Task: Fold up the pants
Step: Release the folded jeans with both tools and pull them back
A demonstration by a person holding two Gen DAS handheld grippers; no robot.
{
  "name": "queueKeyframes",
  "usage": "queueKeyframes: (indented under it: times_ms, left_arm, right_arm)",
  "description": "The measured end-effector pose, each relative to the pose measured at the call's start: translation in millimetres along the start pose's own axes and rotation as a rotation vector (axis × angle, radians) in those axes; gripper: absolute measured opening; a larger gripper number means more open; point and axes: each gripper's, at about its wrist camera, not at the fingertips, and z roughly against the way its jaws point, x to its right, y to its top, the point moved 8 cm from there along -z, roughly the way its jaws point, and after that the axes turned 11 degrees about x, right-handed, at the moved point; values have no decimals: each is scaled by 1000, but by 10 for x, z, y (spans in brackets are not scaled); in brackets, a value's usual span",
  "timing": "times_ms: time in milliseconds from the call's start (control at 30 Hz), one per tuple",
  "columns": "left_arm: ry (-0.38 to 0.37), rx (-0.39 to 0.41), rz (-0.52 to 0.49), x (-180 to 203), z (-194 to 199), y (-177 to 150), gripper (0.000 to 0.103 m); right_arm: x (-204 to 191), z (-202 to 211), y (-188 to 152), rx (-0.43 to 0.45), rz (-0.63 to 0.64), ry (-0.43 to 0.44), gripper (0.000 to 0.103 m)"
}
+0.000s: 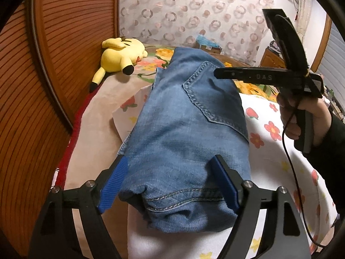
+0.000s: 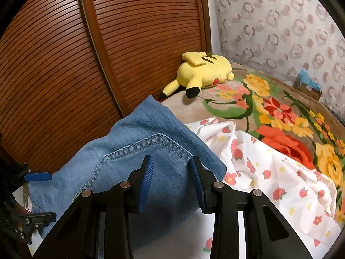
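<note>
Denim pants [image 1: 185,133], folded into a bundle, lie on the bed's floral sheet [image 1: 286,129]. Left gripper [image 1: 170,183] fingers spread around its near end; right gripper [image 2: 171,183] fingers apart, unclamped. Risk: snagged fingers may undo the fold.

Left claw [image 1: 170,183] body cut off by bottom edge of left wrist view; right claw [image 2: 171,183] body likewise in right wrist view. Pants [image 1: 185,129] near hem partly hidden behind blue pads; inner fold layers unseen. Person's hand [image 1: 301,116] cut off at right edge, sleeve dark. Small box [image 2: 308,84] upper right, label unreadable. Cluttered shelf [image 1: 273,54] far right, blurred.
</note>
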Motion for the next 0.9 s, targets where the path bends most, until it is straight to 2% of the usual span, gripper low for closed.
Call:
queueKeyframes:
  times_ms: [233, 433, 567, 900]
  left_arm:
    - [37, 36, -37, 66, 168, 37, 80]
    - [41, 97, -75, 294, 439, 129, 81]
    - [0, 147, -80, 537, 664, 176, 81]
    - [-118, 241, -129, 1347, 1224, 155, 81]
  right_arm:
    - [-49, 320, -36, 39, -22, -7, 37]
    - [-182, 976, -198, 105, -22, -52, 40]
    - [-287, 1552, -371, 164, -26, -92, 44]
    - [-527, 2947, -823, 296, -7, -244, 65]
